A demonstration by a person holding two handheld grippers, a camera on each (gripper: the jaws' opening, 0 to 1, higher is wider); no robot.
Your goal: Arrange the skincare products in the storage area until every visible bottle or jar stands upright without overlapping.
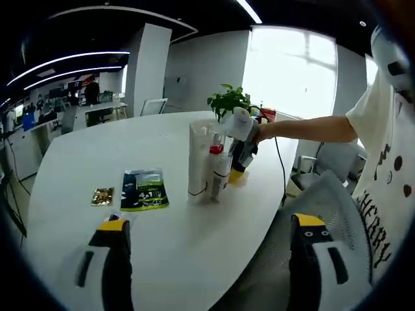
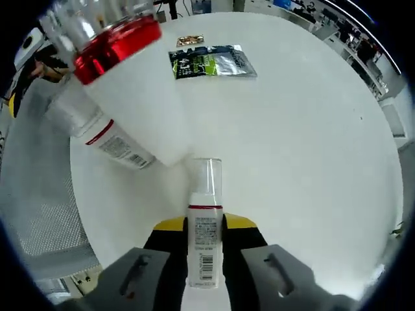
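- The right claw [image 2: 205, 259] pinched a slim white pump bottle [image 2: 205, 223] with a clear cap, bottom centre of the right gripper view.
- A larger white bottle with a red collar [image 2: 123, 84] loomed at upper left there, apparently standing just beside a red-banded tube [image 2: 97, 133].
- The left claw [image 1: 211, 249] stood spread over the white counter [image 1: 162, 259], pinching nothing.
- A green sachet [image 1: 143, 190] and a small gold packet [image 1: 102, 196] lay left of the bottles in the left gripper view.
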